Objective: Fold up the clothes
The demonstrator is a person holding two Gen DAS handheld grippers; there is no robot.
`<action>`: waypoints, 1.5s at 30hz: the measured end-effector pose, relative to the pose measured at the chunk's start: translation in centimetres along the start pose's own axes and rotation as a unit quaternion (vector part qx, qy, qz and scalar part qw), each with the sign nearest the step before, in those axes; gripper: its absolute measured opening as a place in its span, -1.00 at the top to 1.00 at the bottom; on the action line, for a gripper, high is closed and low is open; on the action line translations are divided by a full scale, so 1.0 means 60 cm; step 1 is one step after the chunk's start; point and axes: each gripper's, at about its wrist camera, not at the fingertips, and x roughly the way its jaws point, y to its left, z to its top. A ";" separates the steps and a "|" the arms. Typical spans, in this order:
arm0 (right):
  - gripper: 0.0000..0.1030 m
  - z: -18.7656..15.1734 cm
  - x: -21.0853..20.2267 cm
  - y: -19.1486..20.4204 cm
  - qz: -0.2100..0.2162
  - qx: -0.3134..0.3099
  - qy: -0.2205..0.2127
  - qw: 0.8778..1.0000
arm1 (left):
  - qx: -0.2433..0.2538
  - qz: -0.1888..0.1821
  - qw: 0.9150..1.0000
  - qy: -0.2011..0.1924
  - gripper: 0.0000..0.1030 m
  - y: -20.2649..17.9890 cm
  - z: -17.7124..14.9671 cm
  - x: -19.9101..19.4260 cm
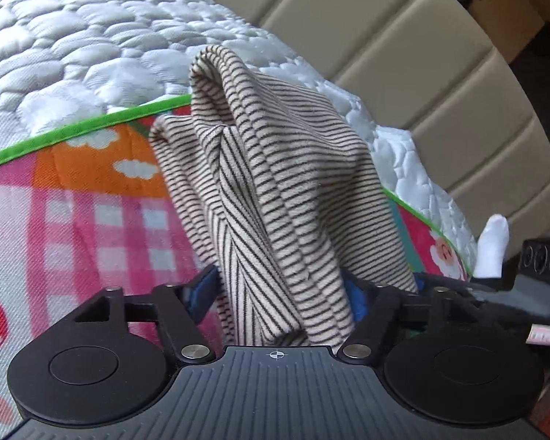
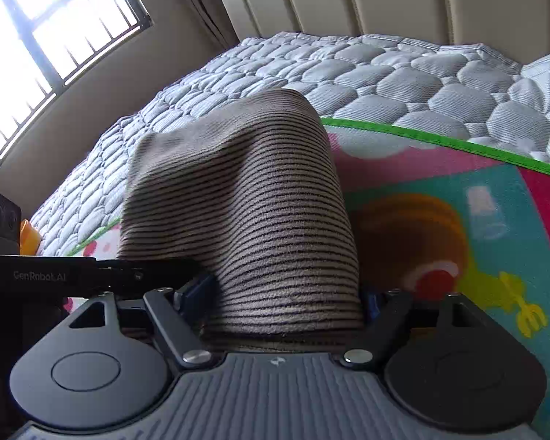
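Quilted white fabric covers the bed (image 1: 73,36), a mattress stitched in rounded pebble shapes that fills the background of both wrist views. Behind it stands a headboard (image 1: 421,55) of padded beige panels, and the right wrist view also shows a barred window (image 2: 47,29) bright with daylight. On the bed lies a colourful play mat (image 1: 91,201) with a green border, pink gingham squares, orange patches and cartoon figures.

Over the mat hangs the striped garment (image 1: 275,190), cream with thin dark stripes, bunched into thick folds and lifted off the mat. In the left wrist view it rises in a tall drape from the left tool (image 1: 278,289); the cloth fills the gap between the blue-padded fingers, which look clenched on the bundle. In the right wrist view the same garment (image 2: 245,220) arches as a broad roll out of the right tool (image 2: 286,300), whose fingers likewise press against a thick wad of it.

Beyond the mat's edge in the left wrist view, a small white sock (image 1: 491,245) shows.
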 end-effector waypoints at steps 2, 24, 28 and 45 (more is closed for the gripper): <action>-0.43 0.011 0.017 0.017 0.026 0.012 -0.004 1.000 | -0.011 0.005 1.000 -0.016 -0.35 0.025 0.018 -0.018; -1.00 -0.041 0.005 0.121 -0.018 -0.032 -0.047 0.998 | 0.002 0.149 0.981 -0.126 -0.71 0.087 0.034 -0.112; -1.00 -0.093 -0.066 0.124 -0.030 -0.034 -0.047 0.998 | 0.031 0.208 0.967 -0.142 -0.89 0.015 -0.034 -0.167; -1.00 -0.205 -0.086 0.120 -0.136 -0.116 -0.007 0.984 | 0.011 0.331 0.943 -0.039 -1.00 -0.047 -0.264 -0.167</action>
